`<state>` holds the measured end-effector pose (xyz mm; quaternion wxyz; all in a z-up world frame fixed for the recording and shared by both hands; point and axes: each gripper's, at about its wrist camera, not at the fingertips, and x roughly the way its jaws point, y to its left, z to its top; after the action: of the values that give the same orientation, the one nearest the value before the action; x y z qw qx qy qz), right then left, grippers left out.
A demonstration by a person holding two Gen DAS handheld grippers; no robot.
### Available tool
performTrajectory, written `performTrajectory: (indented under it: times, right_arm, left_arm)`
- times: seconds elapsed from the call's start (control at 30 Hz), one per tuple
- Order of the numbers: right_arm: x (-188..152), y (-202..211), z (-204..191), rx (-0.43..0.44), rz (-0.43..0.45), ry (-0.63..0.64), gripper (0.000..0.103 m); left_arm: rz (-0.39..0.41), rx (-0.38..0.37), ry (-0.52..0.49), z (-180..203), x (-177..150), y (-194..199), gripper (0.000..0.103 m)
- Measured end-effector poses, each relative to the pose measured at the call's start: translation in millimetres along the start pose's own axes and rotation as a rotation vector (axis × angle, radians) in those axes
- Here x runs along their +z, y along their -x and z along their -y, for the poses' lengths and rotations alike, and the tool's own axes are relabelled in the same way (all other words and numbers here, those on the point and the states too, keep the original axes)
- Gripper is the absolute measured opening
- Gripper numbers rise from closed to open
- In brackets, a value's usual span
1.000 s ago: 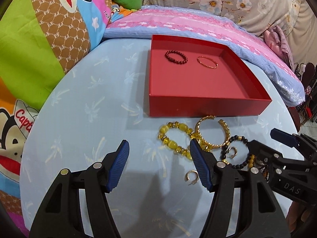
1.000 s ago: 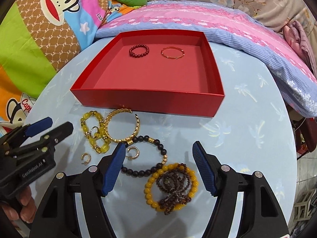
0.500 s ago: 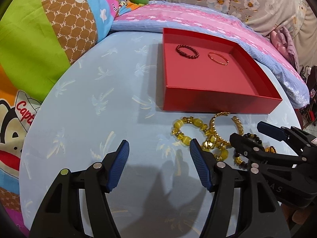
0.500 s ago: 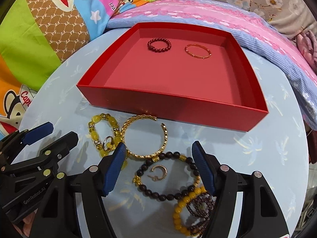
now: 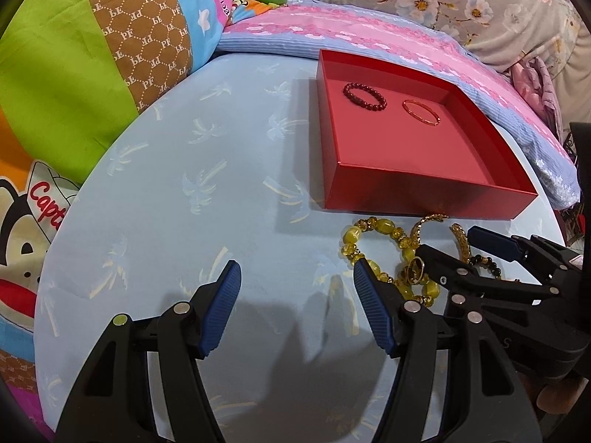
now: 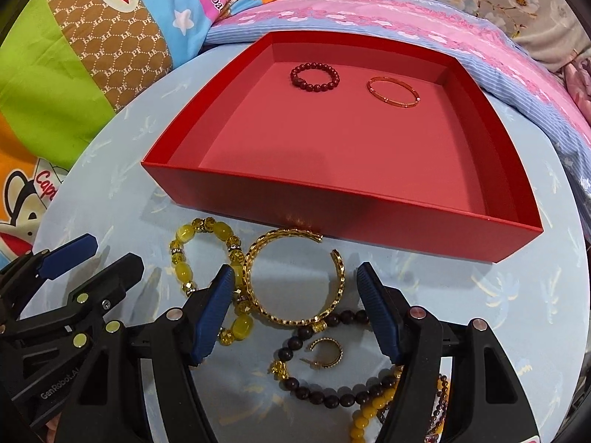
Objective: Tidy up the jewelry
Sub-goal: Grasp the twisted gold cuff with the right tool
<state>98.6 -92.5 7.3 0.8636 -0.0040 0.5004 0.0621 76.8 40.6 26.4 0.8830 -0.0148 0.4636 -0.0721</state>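
Note:
A red tray (image 6: 332, 206) (image 5: 424, 203) on the pale blue round table holds a dark red bead bracelet (image 6: 314, 77) (image 5: 364, 96) and a thin red-gold bangle (image 6: 393, 92) (image 5: 421, 111). In front of it lie a yellow bead bracelet (image 6: 192, 254) (image 5: 373, 229), an open gold cuff bangle (image 6: 295, 284), a dark bead bracelet (image 6: 332, 395) and a small gold hoop earring (image 6: 327, 352). My right gripper (image 6: 295, 310) is open, its jaws on either side of the gold cuff, close above it. My left gripper (image 5: 297, 302) is open and empty over bare cloth, left of the jewelry.
Colourful cartoon cushions (image 5: 74, 74) line the table's left side. A pink and blue striped quilt (image 6: 406, 11) lies behind the tray. An amber bead bracelet (image 6: 369, 417) lies at the near right edge. The table edge curves close on the right.
My right gripper has moved forward and left, from over the dark beads to around the gold cuff. My left gripper has drifted left, away from the jewelry. Both stayed open.

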Motion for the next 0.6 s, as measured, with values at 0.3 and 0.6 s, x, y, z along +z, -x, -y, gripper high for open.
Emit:
performTrajectory:
  times: [0.3,0.6]
  right_arm:
    - [0,-2,9,0.001,-0.014,-0.029,0.06]
    - [-3,-2,-1,-0.05,0.014,0.03,0.055]
  left_arm:
    - [-0.012,-0.01,0.002,2,-1,-4,0.06]
    - [-0.009,-0.001,-0.016,7,-2,-3,0.06]
